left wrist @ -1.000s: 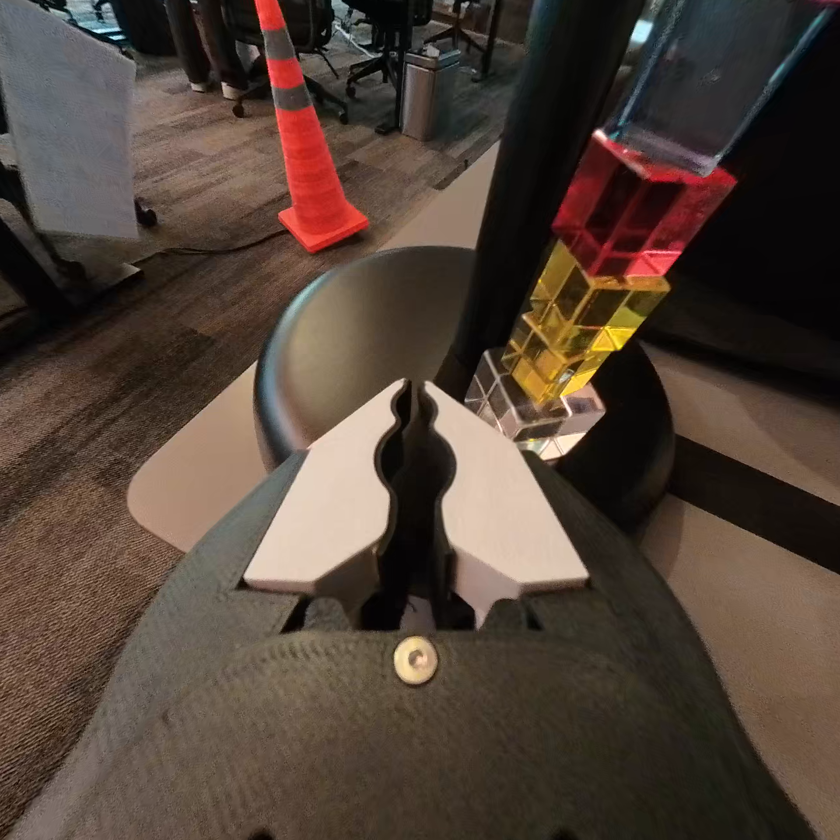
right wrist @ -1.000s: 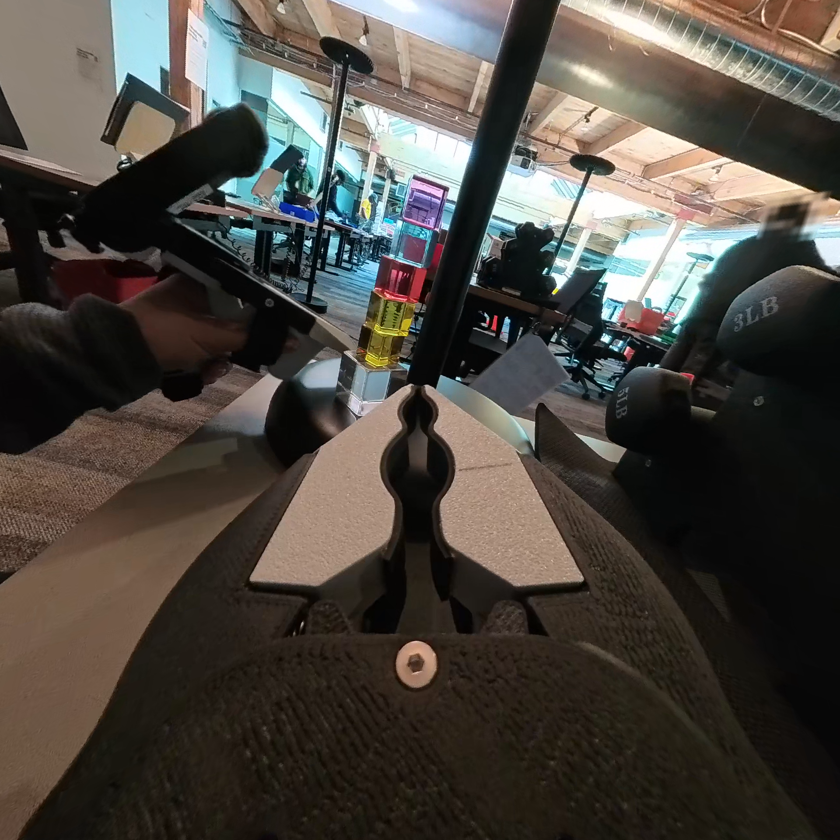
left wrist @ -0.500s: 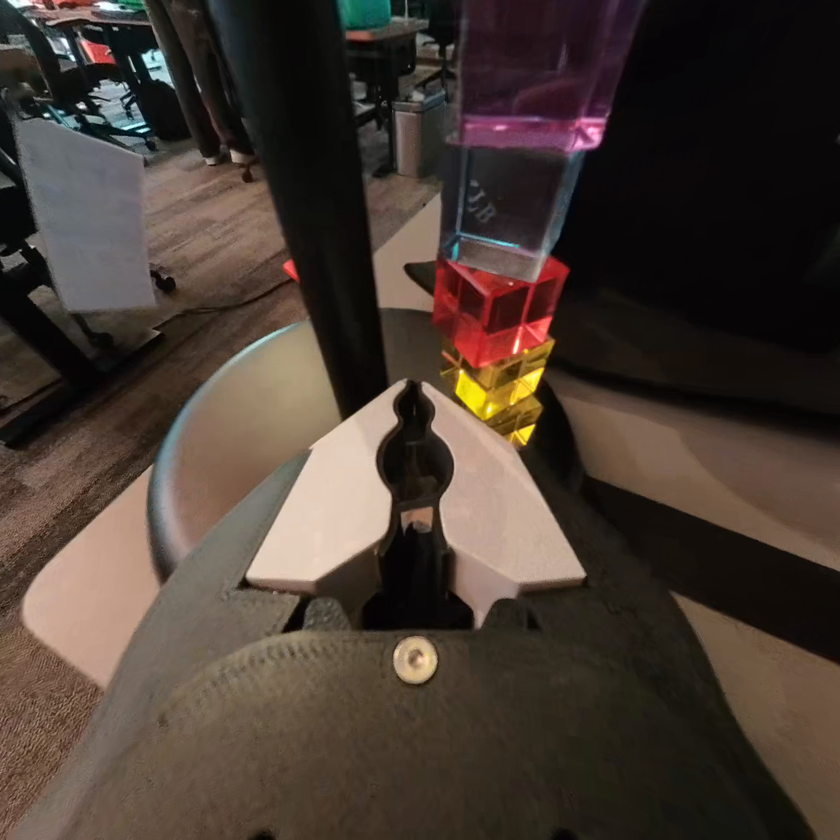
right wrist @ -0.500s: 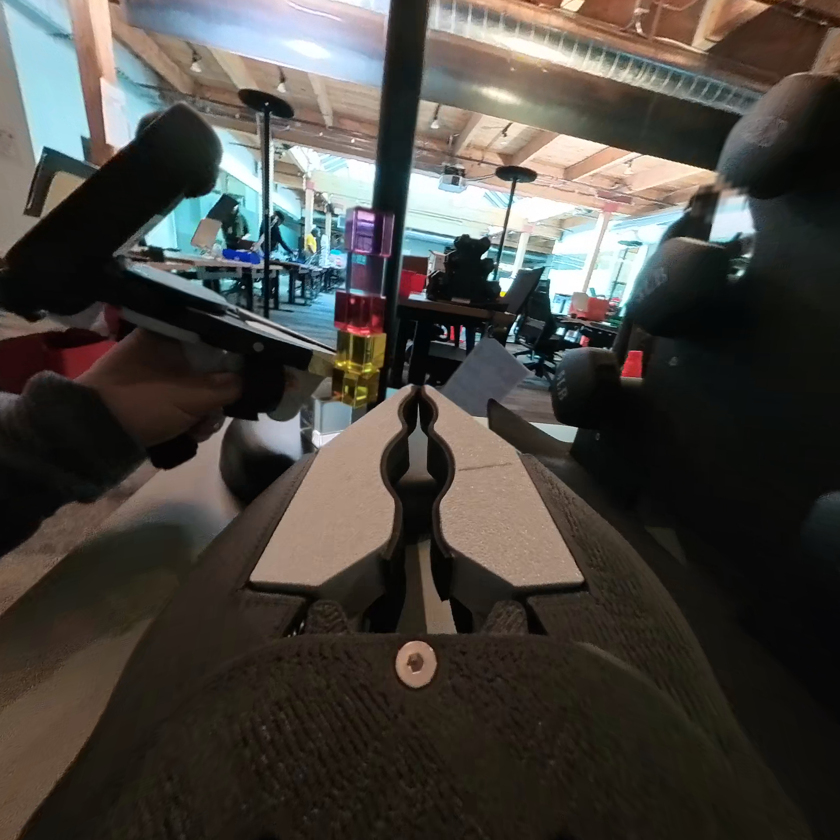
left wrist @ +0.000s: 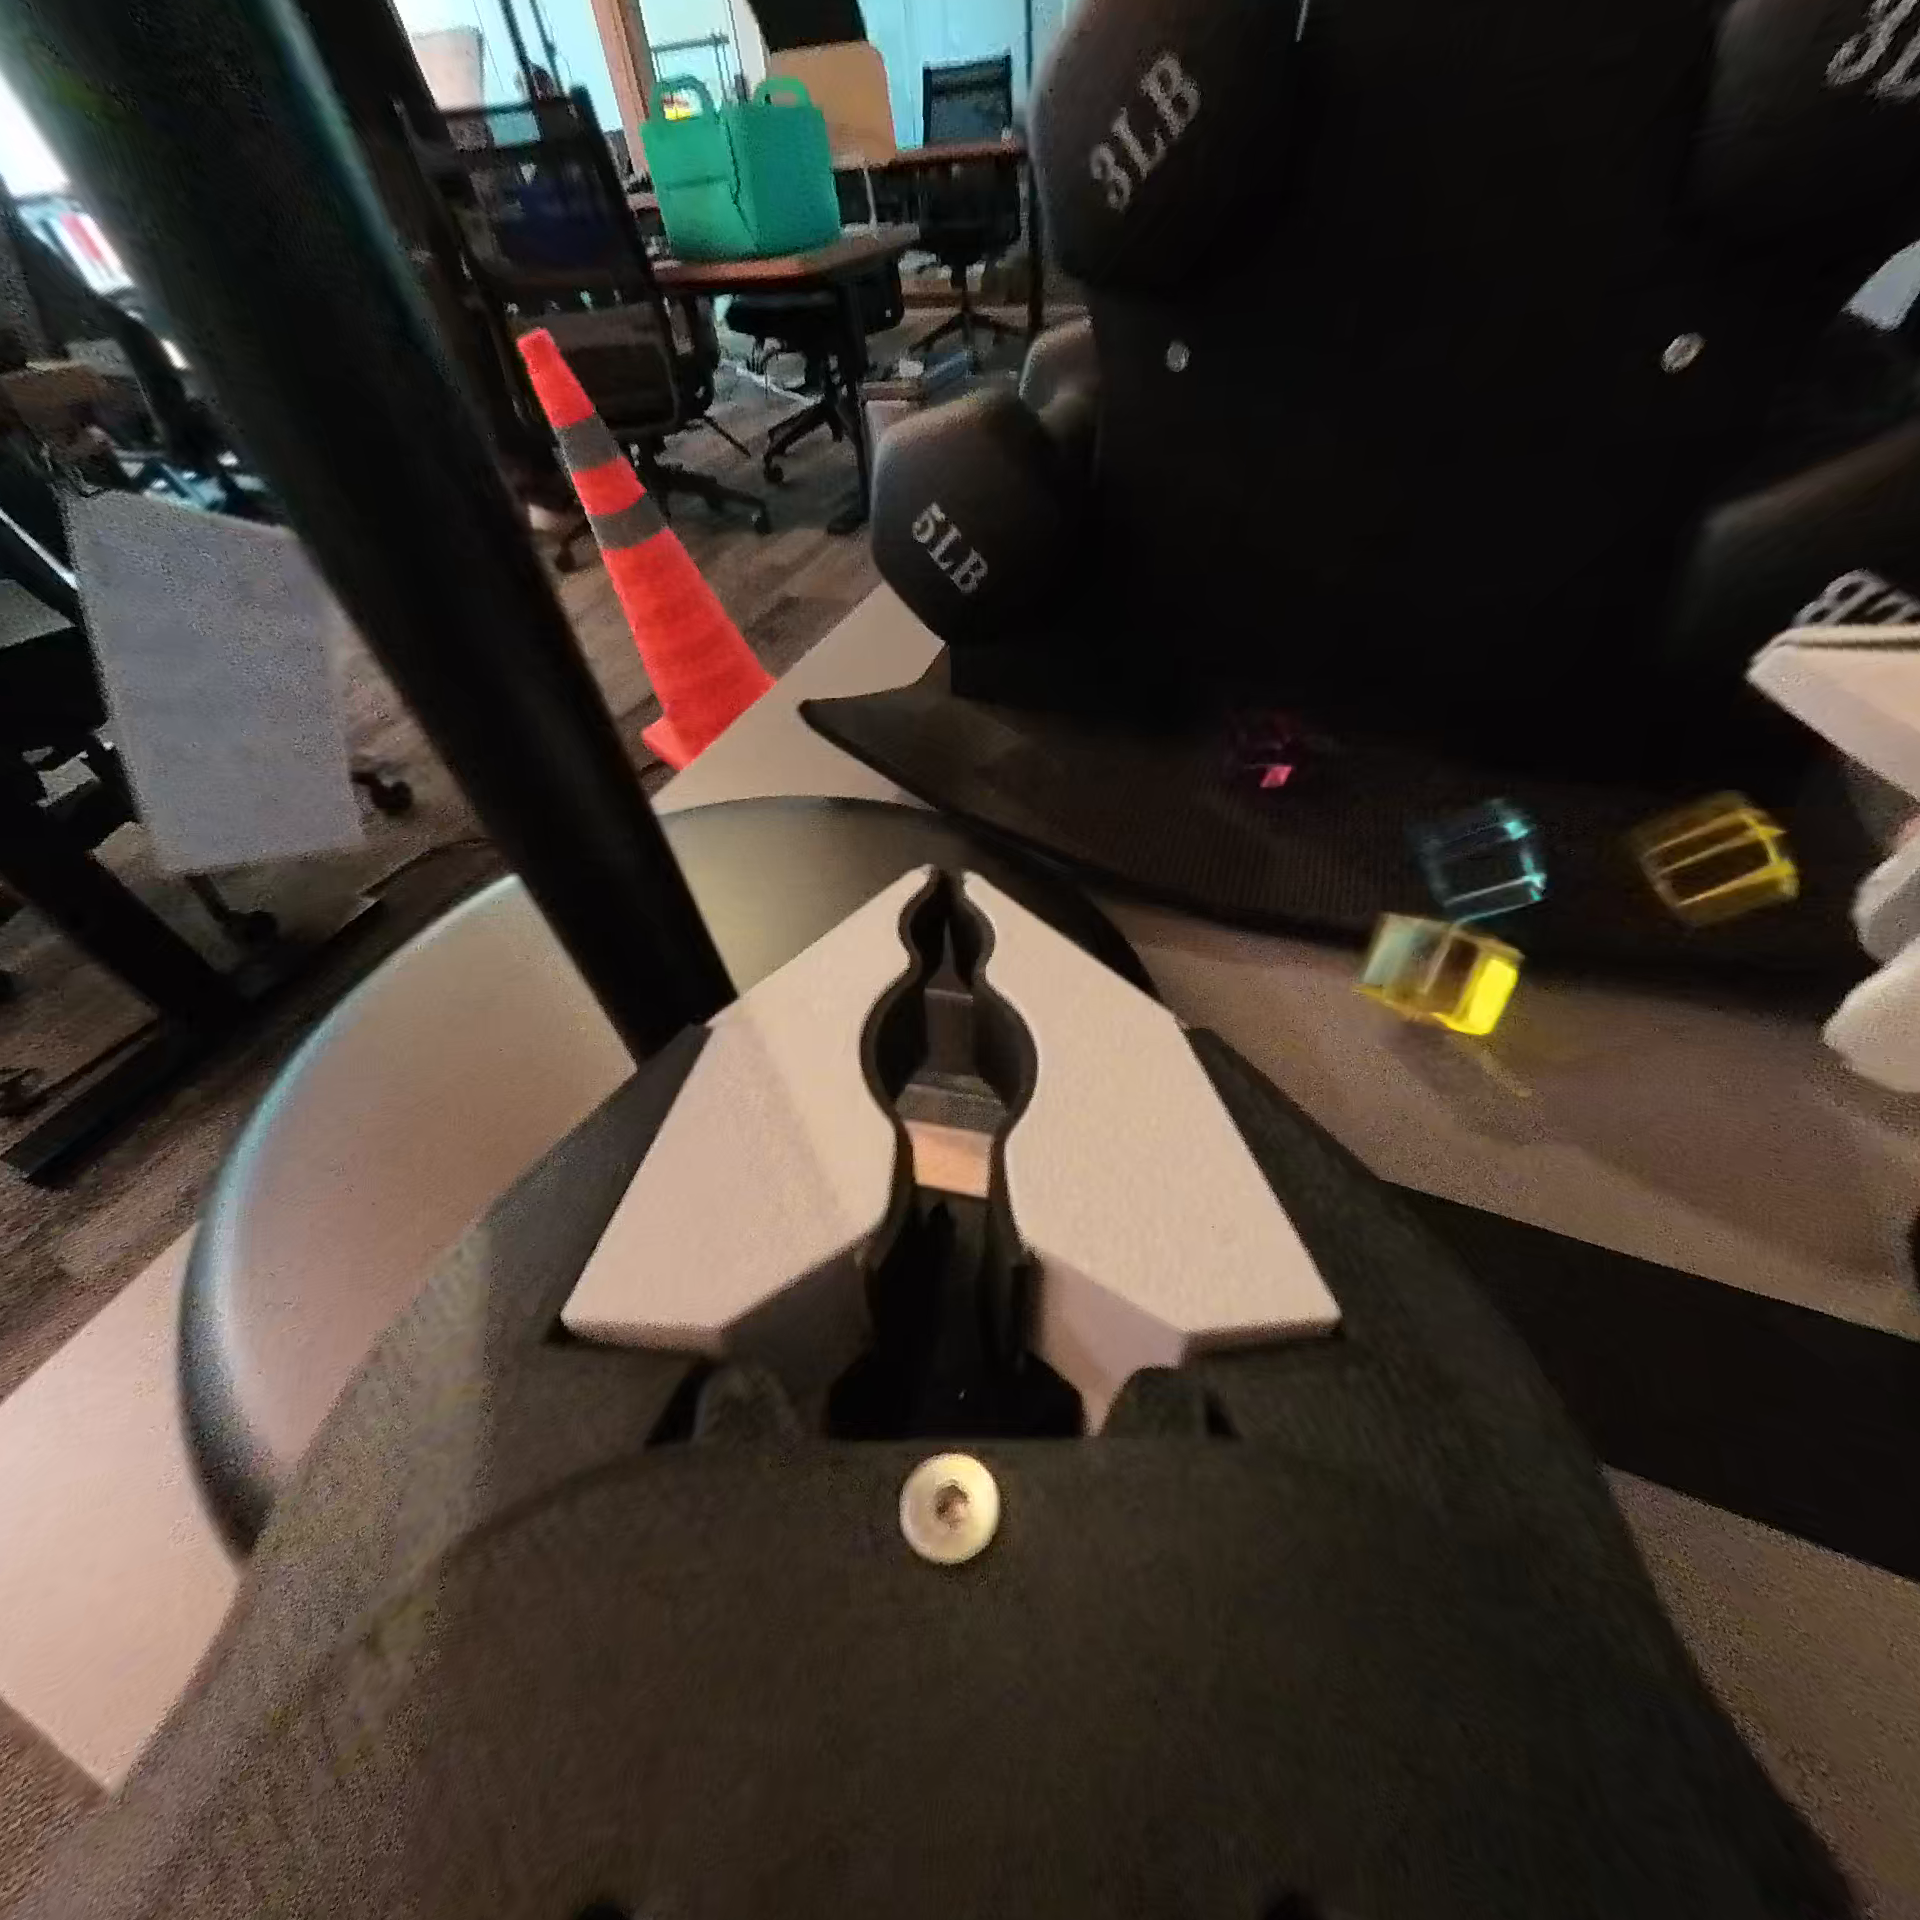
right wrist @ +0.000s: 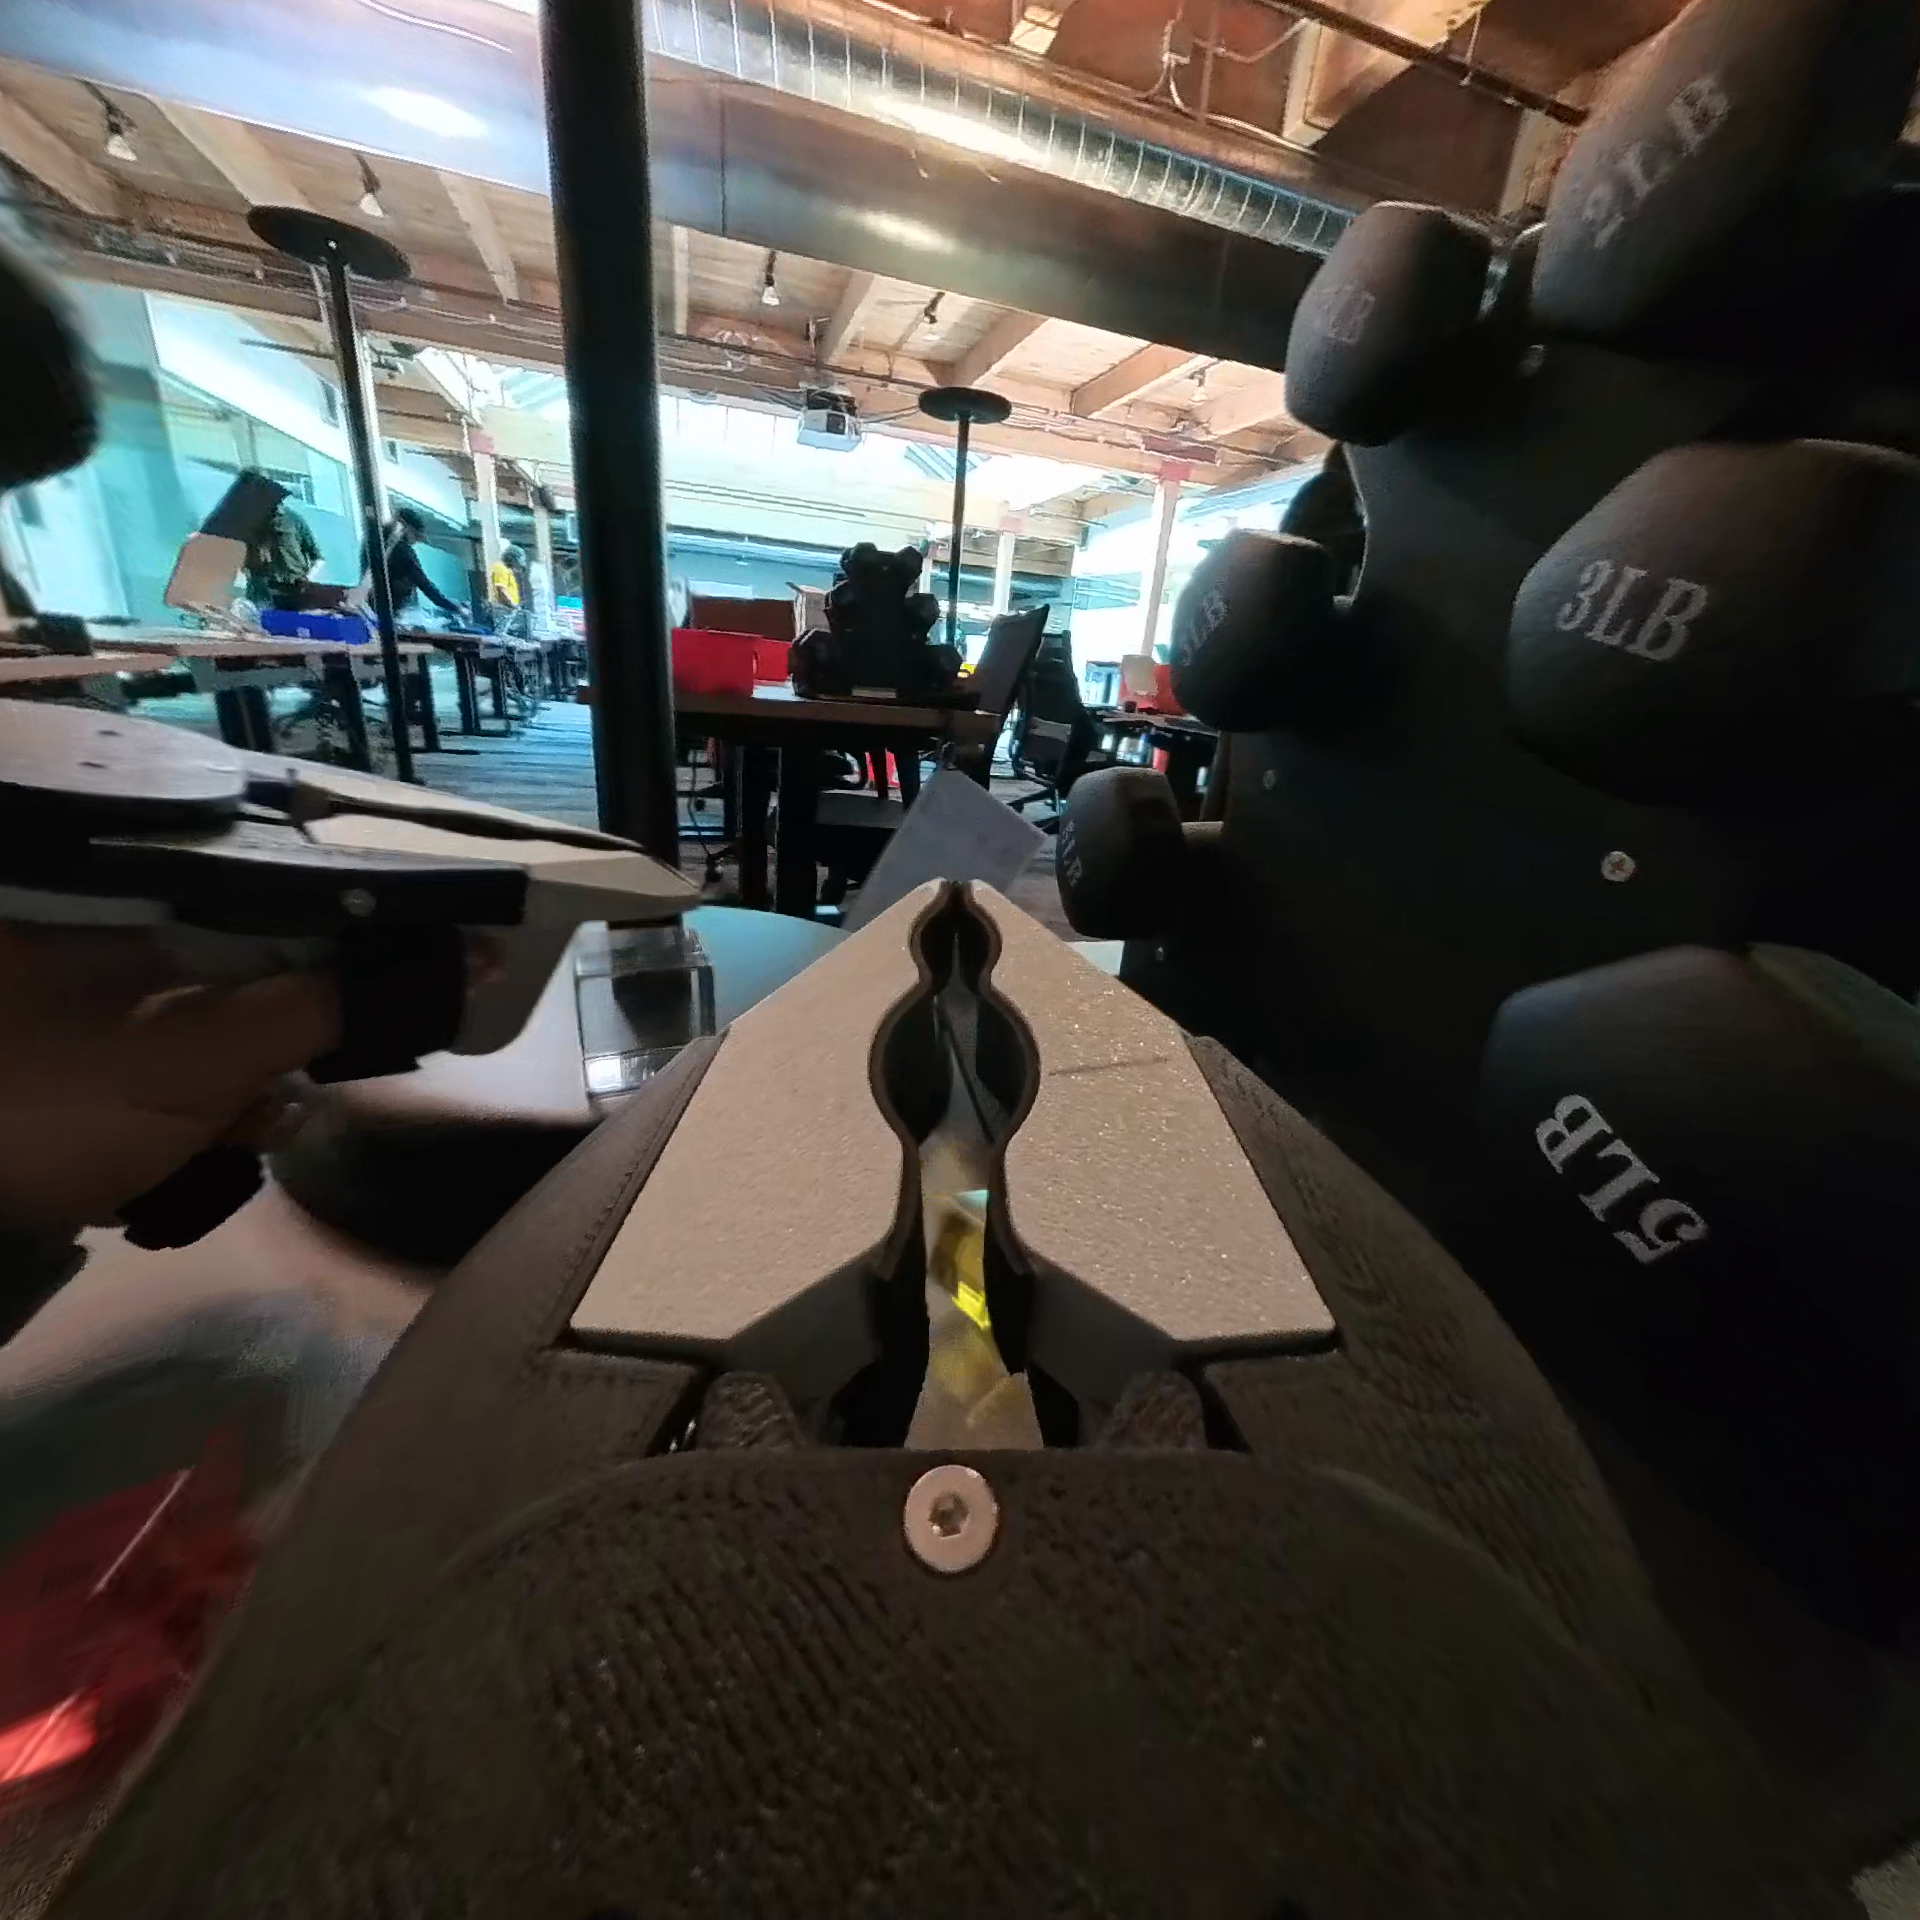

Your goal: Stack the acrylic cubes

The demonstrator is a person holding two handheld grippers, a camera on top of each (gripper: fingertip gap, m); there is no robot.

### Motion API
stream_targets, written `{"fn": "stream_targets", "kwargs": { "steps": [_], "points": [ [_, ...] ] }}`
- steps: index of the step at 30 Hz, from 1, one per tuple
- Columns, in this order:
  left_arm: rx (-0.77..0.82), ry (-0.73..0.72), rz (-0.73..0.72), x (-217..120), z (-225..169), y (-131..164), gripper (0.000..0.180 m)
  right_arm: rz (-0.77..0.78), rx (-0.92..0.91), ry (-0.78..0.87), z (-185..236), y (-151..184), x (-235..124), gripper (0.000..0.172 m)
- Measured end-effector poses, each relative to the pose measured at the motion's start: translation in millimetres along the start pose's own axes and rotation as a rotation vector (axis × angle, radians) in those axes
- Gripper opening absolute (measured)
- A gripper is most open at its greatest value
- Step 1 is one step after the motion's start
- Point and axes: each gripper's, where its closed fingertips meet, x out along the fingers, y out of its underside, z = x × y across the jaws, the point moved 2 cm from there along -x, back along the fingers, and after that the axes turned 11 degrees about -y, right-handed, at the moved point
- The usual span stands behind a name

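The left gripper (left wrist: 948, 883) is seen with its two pale fingers brought together at the tips, nothing held between them. It is poised over the round black base (left wrist: 436, 1039) of a lamp stand, whose black pole (left wrist: 416, 499) rises just to its left. In the right wrist view the same gripper (right wrist: 665, 894) is shown directly above a clear cube (right wrist: 646, 1003) that stands on that base; whether the tips touch the cube's top cannot be told.

The right gripper (right wrist: 954, 891) is likewise closed tip to tip on nothing. A yellow glint is seen through the gap low between its fingers.

To the right of the left gripper, a yellow cube (left wrist: 1439, 977) is seen on the pale tabletop (left wrist: 1351, 1091), blurred. Beyond it, on a black mat (left wrist: 1143, 821), a pale blue cube (left wrist: 1481, 868), a second yellow cube (left wrist: 1709, 857) and a dim pink cube (left wrist: 1273, 758) are scattered apart.

Behind the mat a rack of black dumbbells (left wrist: 1403, 364) is stacked. Farther off, an orange traffic cone (left wrist: 655, 582) stands on the carpet, and a green bag (left wrist: 743, 171) rests on a desk.
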Motion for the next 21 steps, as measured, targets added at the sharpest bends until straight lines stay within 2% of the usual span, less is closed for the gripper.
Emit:
{"fn": "stream_targets", "kwargs": {
  "steps": [5, 8, 13, 18, 21],
  "points": [
    [-0.146, -0.041, -0.141, -20.3, 36.0, -7.9, 0.005, -0.029, 0.04, -0.025, 0.7, -1.4, -0.1, 0.0],
    [-0.205, -0.062, -0.199, -21.1, 37.7, -7.6, 0.008, -0.032, 0.043, -0.037, 3.1, -1.1, 0.8, 0.0],
    [-0.118, -0.093, -0.284, -30.3, 28.4, -17.3, 0.008, -0.037, 0.056, -0.044, 2.6, -1.0, 0.2, 0.0],
    [-0.142, 0.023, -0.38, -76.5, 49.2, -31.1, 0.025, -0.041, 0.099, -0.048, -0.7, 1.0, 0.7, 0.0],
    [-0.132, 0.056, -0.404, -115.5, 70.9, -8.3, 0.031, -0.032, 0.093, -0.059, 1.3, 2.2, 2.6, 0.0]
  ]
}}
